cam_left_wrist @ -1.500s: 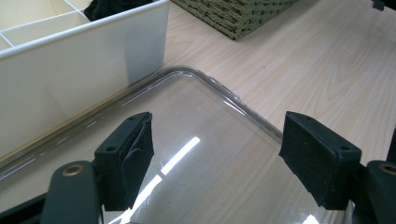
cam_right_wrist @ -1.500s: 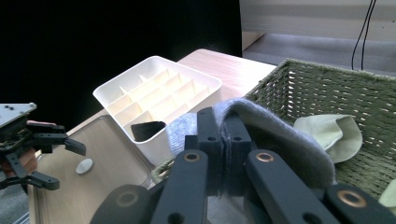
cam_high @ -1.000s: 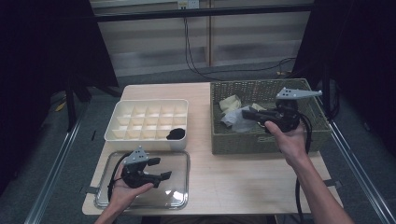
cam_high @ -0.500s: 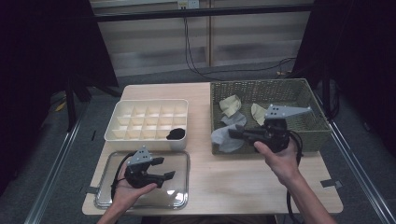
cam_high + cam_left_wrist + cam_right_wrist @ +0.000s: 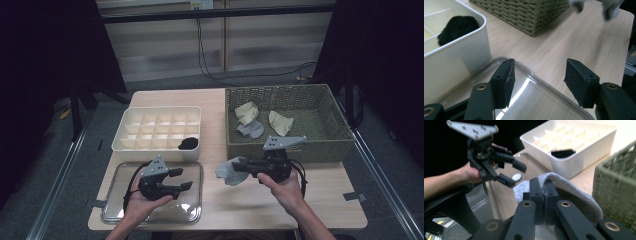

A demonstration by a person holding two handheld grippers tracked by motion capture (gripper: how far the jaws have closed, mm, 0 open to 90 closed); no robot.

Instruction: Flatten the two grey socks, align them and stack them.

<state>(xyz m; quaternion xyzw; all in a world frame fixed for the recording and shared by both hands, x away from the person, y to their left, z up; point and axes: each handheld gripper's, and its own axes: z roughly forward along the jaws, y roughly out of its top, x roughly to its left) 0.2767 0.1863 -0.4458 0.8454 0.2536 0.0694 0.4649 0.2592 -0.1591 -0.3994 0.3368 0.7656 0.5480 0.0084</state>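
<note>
- Pinching a grey sock (image 5: 564, 187), the right gripper (image 5: 543, 195) has both jaws clamped tight together on a fold of it, and the rest of the fabric drapes over and around the jaw tips.
- From the high view that sock (image 5: 231, 170) hangs out past the right gripper (image 5: 246, 166), up over the bare wooden table (image 5: 250, 200), just in front of the wicker basket (image 5: 327, 145).
- Left gripper (image 5: 539, 75) is spread wide open with nothing between the jaws, sitting over the clear lid (image 5: 544, 97) lying flat on the table.
- That lid (image 5: 192, 212) is right in front of the white divider box (image 5: 125, 142), almost touching its front wall.
- One black sock (image 5: 188, 143) sits in the box's front right compartment.
- Basket holds two beige socks (image 5: 247, 112) (image 5: 280, 123) and another grey one (image 5: 251, 129), all loose on the bottom toward its left half.
- The two grippers are well apart, the left one (image 5: 180, 180) held up in the person's palm.
</note>
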